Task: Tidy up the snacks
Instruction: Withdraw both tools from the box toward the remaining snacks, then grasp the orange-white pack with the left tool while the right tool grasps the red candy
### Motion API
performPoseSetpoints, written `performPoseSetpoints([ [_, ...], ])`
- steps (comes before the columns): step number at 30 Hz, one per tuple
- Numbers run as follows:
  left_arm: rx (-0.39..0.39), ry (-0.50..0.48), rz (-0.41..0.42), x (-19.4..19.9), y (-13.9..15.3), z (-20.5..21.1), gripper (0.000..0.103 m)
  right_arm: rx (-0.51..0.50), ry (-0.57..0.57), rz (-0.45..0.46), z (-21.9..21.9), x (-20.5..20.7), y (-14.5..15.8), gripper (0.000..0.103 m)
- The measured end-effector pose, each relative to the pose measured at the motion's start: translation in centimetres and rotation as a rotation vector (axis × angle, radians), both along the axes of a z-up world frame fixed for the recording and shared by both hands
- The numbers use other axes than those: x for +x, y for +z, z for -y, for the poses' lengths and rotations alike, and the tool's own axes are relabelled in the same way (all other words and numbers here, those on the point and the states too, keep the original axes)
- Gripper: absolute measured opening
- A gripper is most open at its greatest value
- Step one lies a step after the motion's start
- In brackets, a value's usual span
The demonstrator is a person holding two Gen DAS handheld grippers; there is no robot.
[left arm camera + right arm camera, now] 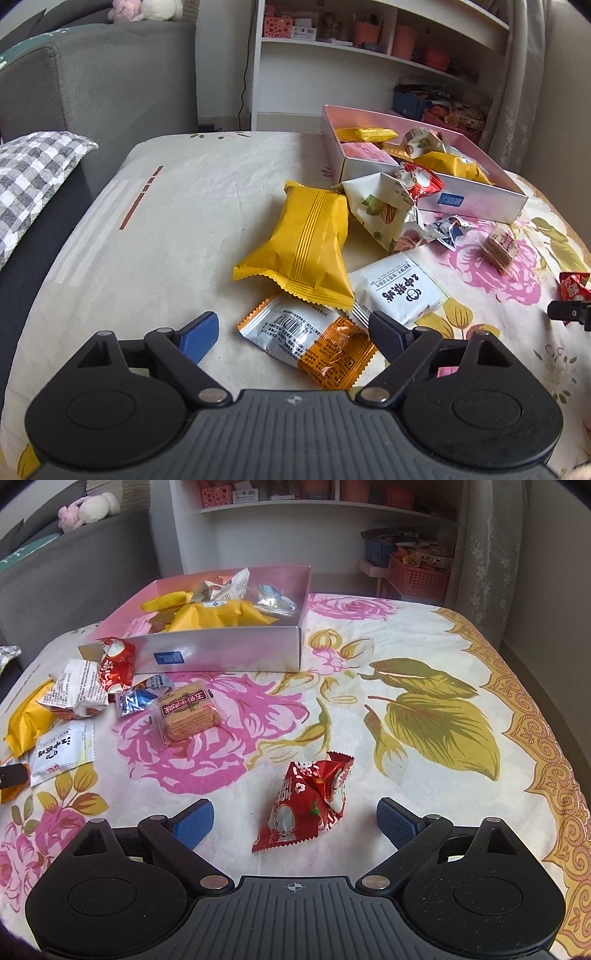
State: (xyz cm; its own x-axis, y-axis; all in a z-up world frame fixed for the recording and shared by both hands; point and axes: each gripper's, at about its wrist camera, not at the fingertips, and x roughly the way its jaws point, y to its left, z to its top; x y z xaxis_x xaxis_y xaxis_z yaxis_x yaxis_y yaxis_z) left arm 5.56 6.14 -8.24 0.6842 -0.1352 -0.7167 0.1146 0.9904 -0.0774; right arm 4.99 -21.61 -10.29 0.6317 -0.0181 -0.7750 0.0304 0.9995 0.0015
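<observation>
Snacks lie loose on the floral cloth (424, 657) beside the pink box (236, 650), which holds more. Left gripper (291, 332): jaws spread around an orange-silver packet (310, 343), not pressing it. Right gripper (295, 821): jaws spread either side of a red packet (306, 805), apart from it.

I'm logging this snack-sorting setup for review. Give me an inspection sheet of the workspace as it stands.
Surface: flowered cloth, wrinkled.
Job's things: pink box partly filled; yellow packet, white packet, cracker pack loose outside.
Clutter: nothing seen.
Grippers: left claw open around an orange packet; right claw open around a red candy.
Cables: black cord down the wall.
Surroundings: grey sofa, white shelves.
</observation>
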Motion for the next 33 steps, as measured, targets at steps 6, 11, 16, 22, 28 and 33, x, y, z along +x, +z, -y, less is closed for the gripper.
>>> performPoseSetpoints([
  [6, 0.071, -0.022, -0.025, 0.5, -0.3, 0.5, 0.082, -0.013, 0.02, 0.0, -0.1, 0.2, -0.2, 0.095],
  [11, 0.101, -0.059, -0.05, 0.4, -0.3, -0.8, 0.091, -0.018, 0.012, -0.001, 0.7, 0.3, -0.3, 0.095],
  [16, 0.125, -0.025, -0.09, 0.6, 0.1, -2.5, 0.088, -0.019, -0.015, -0.004, 1.7, 0.6, -0.2, 0.095],
  [22, 0.052, -0.008, -0.128, 0.7, 0.5, -2.5, 0.08, -0.014, -0.013, -0.008, 1.6, 0.7, -0.3, 0.094],
  [28, 0.081, -0.006, -0.115, 0.6, 0.3, -1.2, 0.071, -0.013, 0.002, -0.003, 0.9, 1.0, -0.3, 0.09],
  [33, 0.077, -0.014, -0.099, 0.5, 0.6, -1.0, 0.051, 0.006, 0.013, 0.001, 0.7, 1.0, 0.0, 0.072],
])
